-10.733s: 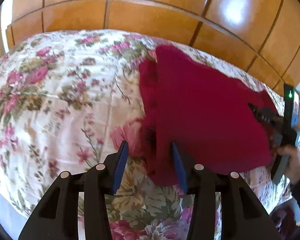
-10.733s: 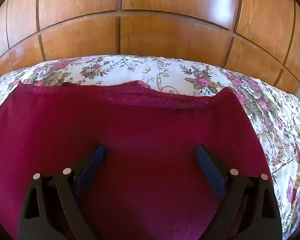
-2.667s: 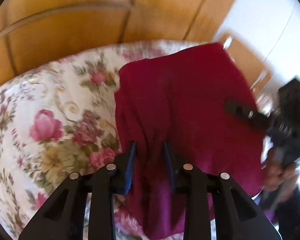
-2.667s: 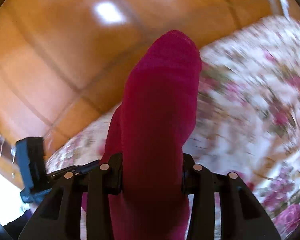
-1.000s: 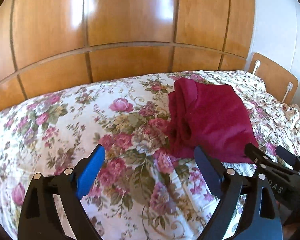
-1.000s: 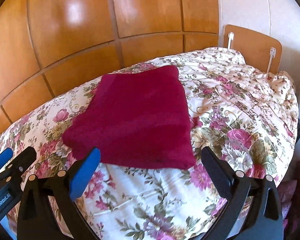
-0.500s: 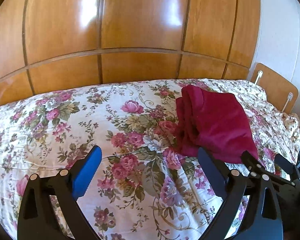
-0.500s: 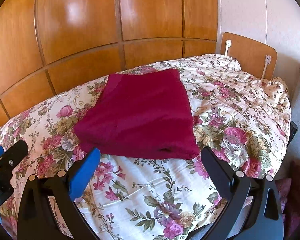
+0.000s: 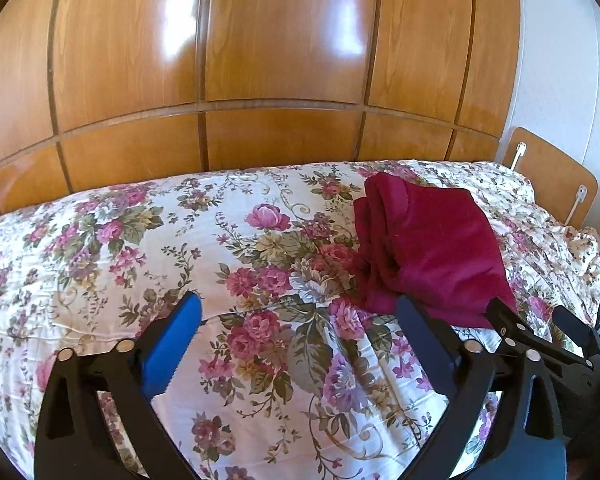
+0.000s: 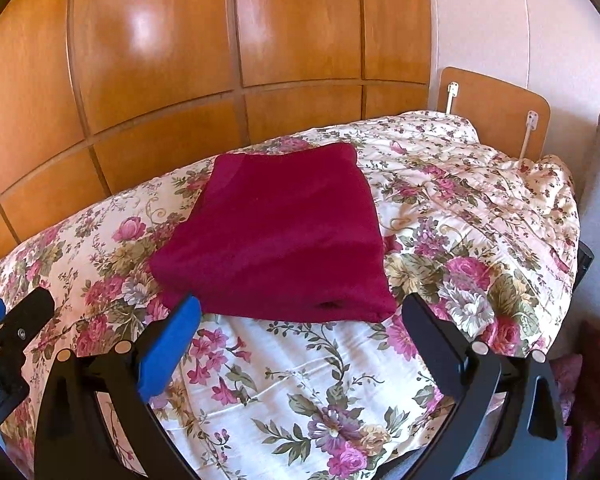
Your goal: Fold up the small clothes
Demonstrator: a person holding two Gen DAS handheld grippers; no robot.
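I am looking across the floral bedspread (image 10: 300, 380), which is filling the lower half of both views, with the wooden panelled wall (image 9: 260, 60) behind it.

The crimson garment (image 10: 284, 236) is lying on the bedspread as a compact folded rectangle. Its top face is lying flat; at its 9 o'clock edge, in the left wrist view (image 9: 432, 248), stacked layers are showing. I am judging the folding of this piece to be complete or nearly so. No further garment to fold is identifiable.

The right gripper (image 10: 300, 320) is hanging released and empty, jaws spread wide. The garment is sitting at its 12 o'clock, its near hem just beyond the fingertips, not touching them as far as I can tell.

The left gripper (image 9: 298, 316) is likewise hanging released and empty. The garment is lying at its 1 o'clock, near the right fingertip; contact there cannot be determined.
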